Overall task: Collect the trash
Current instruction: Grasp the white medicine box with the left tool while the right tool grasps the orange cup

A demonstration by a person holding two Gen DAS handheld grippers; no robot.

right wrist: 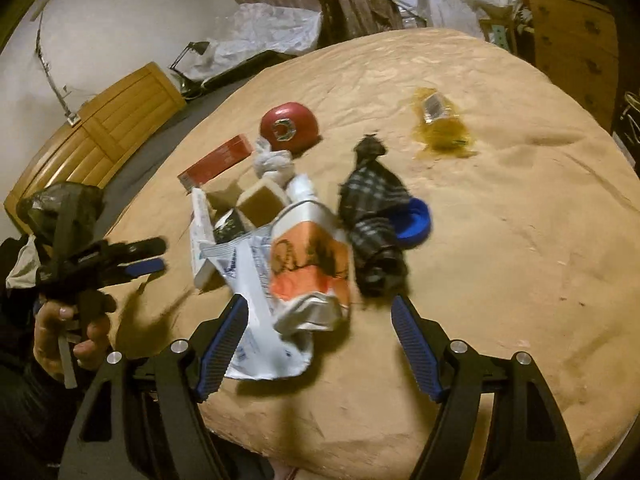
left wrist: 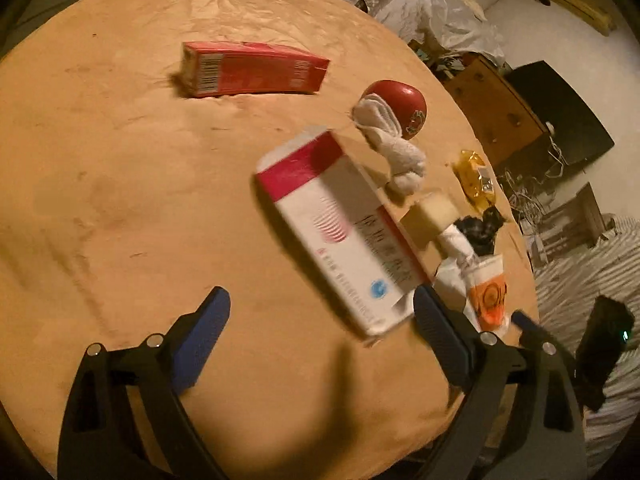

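Trash lies on a round table with a tan cloth [left wrist: 120,184]. My left gripper [left wrist: 320,308] is open just short of a white and red carton [left wrist: 336,232], its right finger beside the carton's near end. A red box [left wrist: 252,69] lies farther off. My right gripper [right wrist: 318,320] is open over a crumpled orange and white cup [right wrist: 310,264] on a white plastic wrapper [right wrist: 260,344]. The left gripper [right wrist: 140,258] shows at the left of the right wrist view. A white tissue wad [left wrist: 396,148] and a yellow wrapper [right wrist: 440,128] lie nearby.
A red round lid [right wrist: 290,125], a plaid cloth [right wrist: 372,216] over a blue cap [right wrist: 418,222] and a beige block [right wrist: 262,200] sit among the trash. Wooden furniture [right wrist: 100,128], plastic sheeting [left wrist: 424,8] and a striped bed [left wrist: 592,280] surround the table.
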